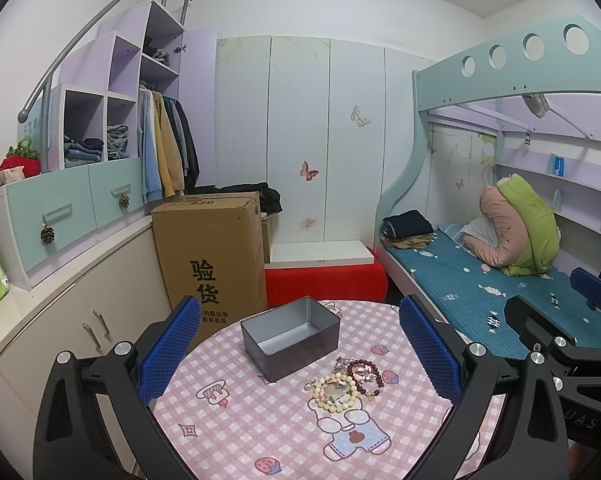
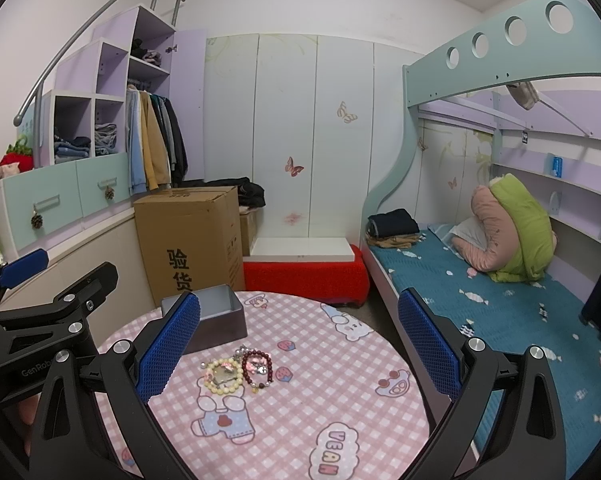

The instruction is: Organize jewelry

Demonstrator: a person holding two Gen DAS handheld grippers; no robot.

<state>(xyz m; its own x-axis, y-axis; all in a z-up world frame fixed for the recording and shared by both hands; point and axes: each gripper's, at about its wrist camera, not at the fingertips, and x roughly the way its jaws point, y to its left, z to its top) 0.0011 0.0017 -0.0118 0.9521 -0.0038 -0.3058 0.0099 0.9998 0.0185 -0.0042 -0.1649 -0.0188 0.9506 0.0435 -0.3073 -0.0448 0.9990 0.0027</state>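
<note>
A small heap of jewelry lies on the round table: a cream bead bracelet (image 1: 334, 392) (image 2: 220, 376), a dark red bead bracelet (image 1: 366, 376) (image 2: 258, 366) and silvery pieces (image 1: 341, 363). An open empty metal tin (image 1: 290, 336) (image 2: 216, 320) stands just behind it. My left gripper (image 1: 300, 356) is open and empty, hovering above the table before the heap. My right gripper (image 2: 300, 348) is open and empty, with the heap near its left finger. The left gripper also shows in the right wrist view (image 2: 40, 292), and the right gripper shows in the left wrist view (image 1: 572, 312).
The table (image 1: 260, 432) has a pink checked cloth with cartoon prints. A cardboard box (image 1: 212, 256) and a red bench (image 1: 324, 280) stand behind it. A bunk bed (image 1: 480, 280) is at the right, cabinets (image 1: 60, 300) at the left.
</note>
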